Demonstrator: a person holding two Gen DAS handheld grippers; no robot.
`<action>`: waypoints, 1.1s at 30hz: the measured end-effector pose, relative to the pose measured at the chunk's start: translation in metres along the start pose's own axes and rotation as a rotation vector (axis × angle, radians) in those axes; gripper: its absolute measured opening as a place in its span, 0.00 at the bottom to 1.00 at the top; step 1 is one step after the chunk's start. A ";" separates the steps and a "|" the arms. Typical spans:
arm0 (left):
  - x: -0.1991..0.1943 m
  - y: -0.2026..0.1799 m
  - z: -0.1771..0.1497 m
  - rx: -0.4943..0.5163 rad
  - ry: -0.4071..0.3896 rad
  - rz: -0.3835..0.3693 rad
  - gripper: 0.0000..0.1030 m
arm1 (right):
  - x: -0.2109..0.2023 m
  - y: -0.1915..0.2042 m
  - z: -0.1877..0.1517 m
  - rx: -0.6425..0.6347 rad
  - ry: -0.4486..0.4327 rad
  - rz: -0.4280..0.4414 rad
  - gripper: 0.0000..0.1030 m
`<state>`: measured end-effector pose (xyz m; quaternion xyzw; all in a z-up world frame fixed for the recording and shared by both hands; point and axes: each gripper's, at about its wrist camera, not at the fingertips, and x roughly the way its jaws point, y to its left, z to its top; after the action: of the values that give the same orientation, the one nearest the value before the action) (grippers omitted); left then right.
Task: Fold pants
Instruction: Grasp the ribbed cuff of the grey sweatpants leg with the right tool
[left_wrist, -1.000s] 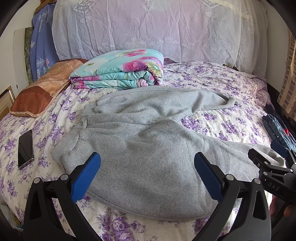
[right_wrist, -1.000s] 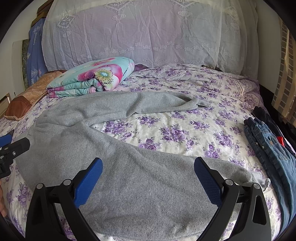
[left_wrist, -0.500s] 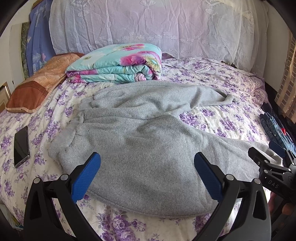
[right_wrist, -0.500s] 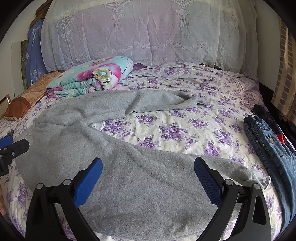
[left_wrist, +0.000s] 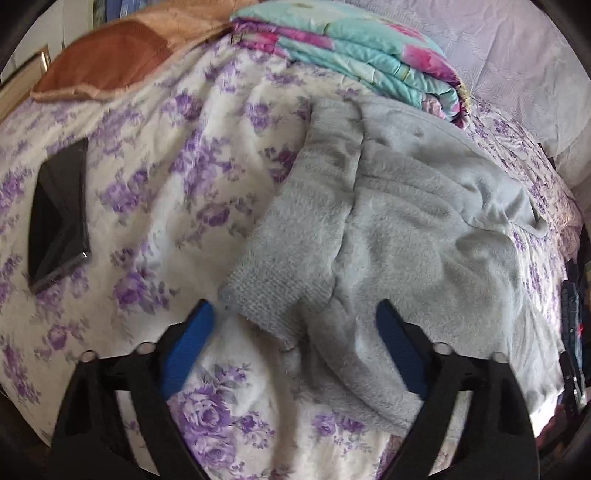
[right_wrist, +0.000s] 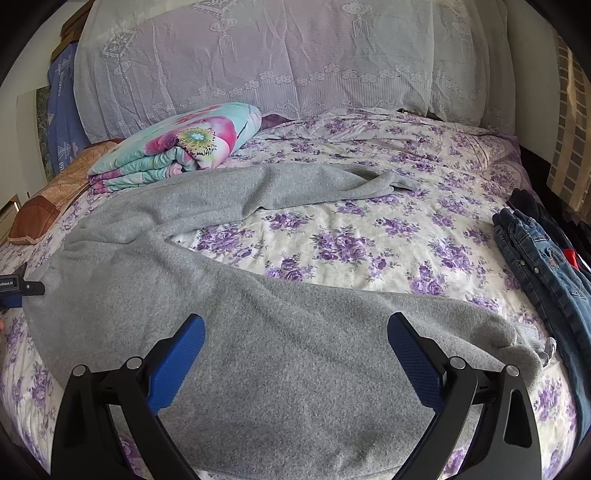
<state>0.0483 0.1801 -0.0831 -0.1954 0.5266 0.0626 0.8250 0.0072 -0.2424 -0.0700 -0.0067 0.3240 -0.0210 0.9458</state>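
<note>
Grey pants (right_wrist: 258, 332) spread on bed (right_wrist: 369, 240).
Left claw (left_wrist: 291, 332) closing round waistband corner (left_wrist: 266, 295), blurred, not yet pinching; right claw (right_wrist: 295, 354) wide apart above near leg, far cuff folded under.

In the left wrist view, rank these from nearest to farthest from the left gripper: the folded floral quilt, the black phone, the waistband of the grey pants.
1. Waistband of the grey pants: just ahead, between the closing fingers of the left gripper.
2. Black phone: off to the left on the bedsheet.
3. Folded floral quilt: at the far end, beyond the pants.
</note>
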 end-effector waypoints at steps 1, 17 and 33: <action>0.001 0.000 -0.003 -0.012 0.024 -0.015 0.66 | 0.001 -0.001 0.000 0.003 -0.001 0.002 0.97; -0.035 -0.045 0.001 0.091 -0.185 -0.064 0.15 | 0.017 -0.035 -0.010 0.126 0.110 0.048 0.97; -0.065 0.028 -0.006 -0.060 -0.181 0.216 0.51 | 0.016 -0.002 -0.001 -0.055 0.129 -0.020 0.97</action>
<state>0.0064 0.2102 -0.0345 -0.1558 0.4657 0.1843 0.8514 0.0192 -0.2447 -0.0808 -0.0346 0.3847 -0.0219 0.9221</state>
